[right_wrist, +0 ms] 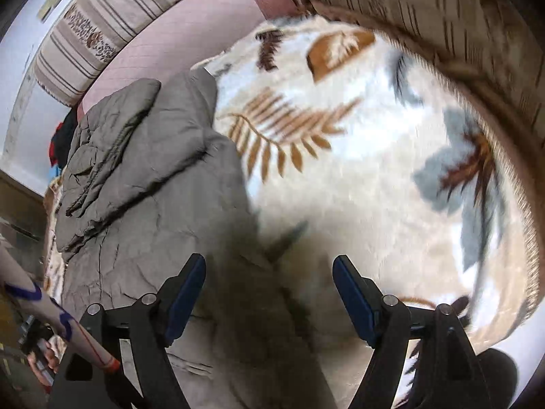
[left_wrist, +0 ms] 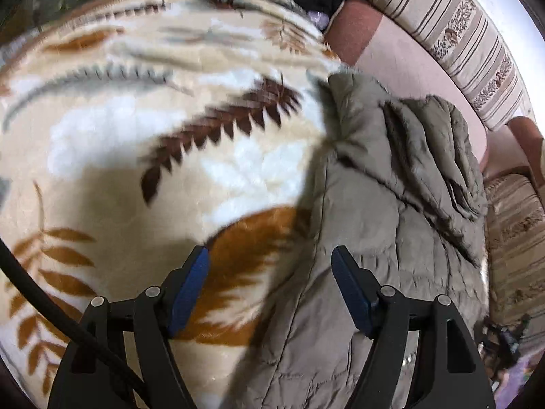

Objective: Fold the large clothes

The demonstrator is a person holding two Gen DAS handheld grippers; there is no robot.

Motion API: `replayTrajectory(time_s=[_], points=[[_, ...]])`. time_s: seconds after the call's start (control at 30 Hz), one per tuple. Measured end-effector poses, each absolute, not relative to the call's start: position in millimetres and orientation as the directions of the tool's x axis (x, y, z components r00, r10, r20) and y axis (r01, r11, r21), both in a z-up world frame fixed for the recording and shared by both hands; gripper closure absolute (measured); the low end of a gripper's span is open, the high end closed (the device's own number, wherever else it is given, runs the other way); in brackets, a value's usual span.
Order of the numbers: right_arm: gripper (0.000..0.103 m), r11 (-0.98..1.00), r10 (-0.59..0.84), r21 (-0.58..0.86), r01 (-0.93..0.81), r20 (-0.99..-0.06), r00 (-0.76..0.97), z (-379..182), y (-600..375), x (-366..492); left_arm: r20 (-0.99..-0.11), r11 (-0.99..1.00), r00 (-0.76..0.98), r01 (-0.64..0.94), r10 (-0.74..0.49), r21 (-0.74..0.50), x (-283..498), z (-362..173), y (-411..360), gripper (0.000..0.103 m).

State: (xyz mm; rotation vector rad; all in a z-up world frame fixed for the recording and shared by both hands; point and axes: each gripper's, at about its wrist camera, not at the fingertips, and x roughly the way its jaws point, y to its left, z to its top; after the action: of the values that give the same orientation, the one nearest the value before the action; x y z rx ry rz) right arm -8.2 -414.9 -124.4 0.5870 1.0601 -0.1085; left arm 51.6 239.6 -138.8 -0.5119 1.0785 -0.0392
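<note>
A grey-olive quilted jacket (left_wrist: 391,204) lies spread on a plush cream blanket (left_wrist: 153,136) printed with brown, tan and grey leaves, and the blanket covers what looks like a bed or sofa. The jacket's upper part is bunched into rumpled folds toward the far end, near a pink cushion (left_wrist: 402,61) and a striped bolster (left_wrist: 453,37) set against the wall. The left gripper (left_wrist: 270,289) hovers above the jacket's edge, its 2 blue-padded fingers (left_wrist: 190,289) spread wide and holding nothing; 1 finger is over the blanket's tan leaf, the other over the jacket fabric. From the right wrist view the jacket (right_wrist: 146,177) fills the left side and the blanket (right_wrist: 357,177) the right, with a patterned beige cushion (right_wrist: 442,17) curving along the far edge. The right gripper (right_wrist: 269,289) is likewise released, fingers (right_wrist: 354,300) wide apart and empty, poised over the line where jacket meets blanket. Both pictures are somewhat blurred.
</note>
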Motion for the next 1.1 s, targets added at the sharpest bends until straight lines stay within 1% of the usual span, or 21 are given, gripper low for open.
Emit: replayTrajectory(time_s=[0.1,0.17,0.23,0.33,0.5,0.63,0.73,0.83,1.03,1.1], points=[[0.022,0.813,0.271,0.478,0.333,-0.816,0.511,-137.4,-412.5,-7.0,-0.798,0.830,0.467,-0.209,-0.380,-0.518,50.6,-151.2,239.7,0.030],[0.020,0.813,0.297,0.495,0.307,-0.806,0.512,-140.1,-409.3,-4.6,-0.782,0.814,0.469,-0.198,-0.411,-0.546,50.2,-152.6,236.2,0.030],[0.016,0.814,0.331,0.511,0.275,-0.798,0.504,-143.0,-406.8,-0.6,-0.761,0.786,0.451,-0.183,-0.466,-0.590,48.4,-155.5,230.9,0.030],[0.016,0.789,0.381,0.557,0.258,-0.774,0.506,-146.0,-411.2,-0.5,-0.736,0.761,0.419,-0.147,-0.531,-0.632,37.4,-158.9,219.9,0.030],[0.017,0.675,0.494,0.689,0.264,-0.687,0.533,-154.3,-430.6,-8.3,-0.713,0.757,0.407,-0.074,-0.571,-0.649,4.9,-158.7,203.8,0.030],[0.020,0.589,0.565,0.766,0.258,-0.618,0.547,-162.0,-435.5,-24.5,-0.665,0.711,0.405,-0.051,-0.627,-0.701,-22.6,-159.2,200.6,0.030],[0.021,0.564,0.614,0.789,0.244,-0.598,0.515,-164.7,-428.3,-33.2,-0.626,0.667,0.396,-0.046,-0.671,-0.744,-39.6,-161.0,201.7,0.030],[0.022,0.575,0.644,0.789,0.215,-0.599,0.477,-165.7,-412.9,-46.8,-0.598,0.638,0.396,-0.040,-0.697,-0.769,-54.8,-165.2,200.7,0.030],[0.022,0.540,0.718,0.825,0.165,-0.554,0.422,-172.8,-393.3,-74.1,-0.541,0.586,0.401,-0.014,-0.739,-0.810,-81.0,-170.2,194.0,0.030],[0.025,0.527,0.735,0.835,0.157,-0.541,0.409,-176.4,-387.3,-84.9,-0.532,0.580,0.396,0.002,-0.749,-0.815,-89.0,-169.5,190.8,0.030]])
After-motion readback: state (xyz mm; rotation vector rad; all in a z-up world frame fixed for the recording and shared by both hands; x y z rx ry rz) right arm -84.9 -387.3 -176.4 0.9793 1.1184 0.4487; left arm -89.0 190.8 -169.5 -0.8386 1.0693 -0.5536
